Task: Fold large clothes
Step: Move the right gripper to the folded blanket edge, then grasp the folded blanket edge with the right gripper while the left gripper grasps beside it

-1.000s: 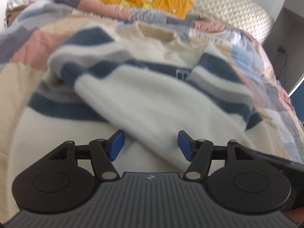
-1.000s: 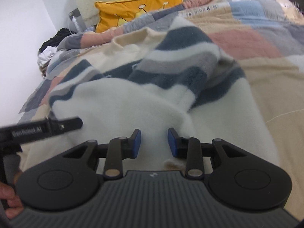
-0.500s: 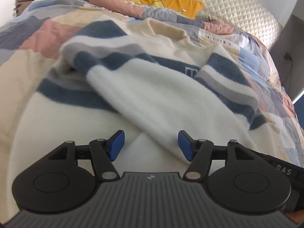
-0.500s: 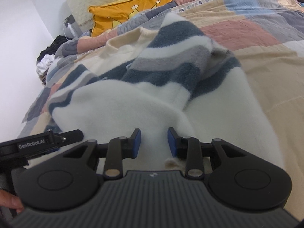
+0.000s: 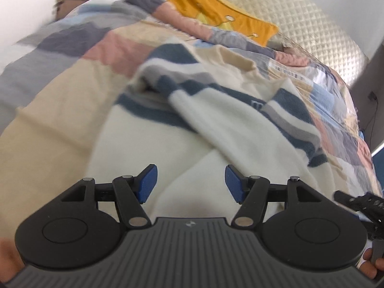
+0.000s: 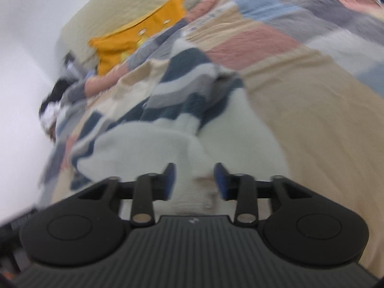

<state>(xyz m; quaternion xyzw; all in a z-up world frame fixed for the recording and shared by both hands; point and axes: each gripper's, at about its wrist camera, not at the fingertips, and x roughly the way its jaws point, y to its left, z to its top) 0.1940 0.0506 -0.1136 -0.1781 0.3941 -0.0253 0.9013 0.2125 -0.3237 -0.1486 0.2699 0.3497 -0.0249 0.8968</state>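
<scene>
A cream fleece sweater (image 5: 216,129) with navy and grey stripes lies spread on the bed, its collar toward the headboard and its hem toward both cameras. Both sleeves are folded across the chest: in the left wrist view one striped sleeve (image 5: 182,88) crosses from the left shoulder and the other striped sleeve (image 5: 295,120) from the right, and the two overlap in the cream middle.

The sweater rests on a patchwork quilt (image 5: 72,55) of beige, pink, grey and blue blocks that covers the bed. Beyond the collar an orange cushion (image 5: 223,21) leans against a cream quilted headboard (image 5: 312,31). A white wall shows behind it, and a heap of dark and white clothing (image 6: 51,108) lies at the far edge of the bed in the right wrist view, which is blurred.

The left gripper (image 5: 191,183) is over the lower hem, its blue-padded fingers (image 5: 146,183) spread wide with only cream fabric showing between them; nothing is pinched. The right gripper (image 6: 194,180) is at the hem as well, its fingers (image 6: 169,180) set at a narrower gap with a ridge of cream fabric between them. The pads do not visibly press it, and blur keeps contact from being told.
</scene>
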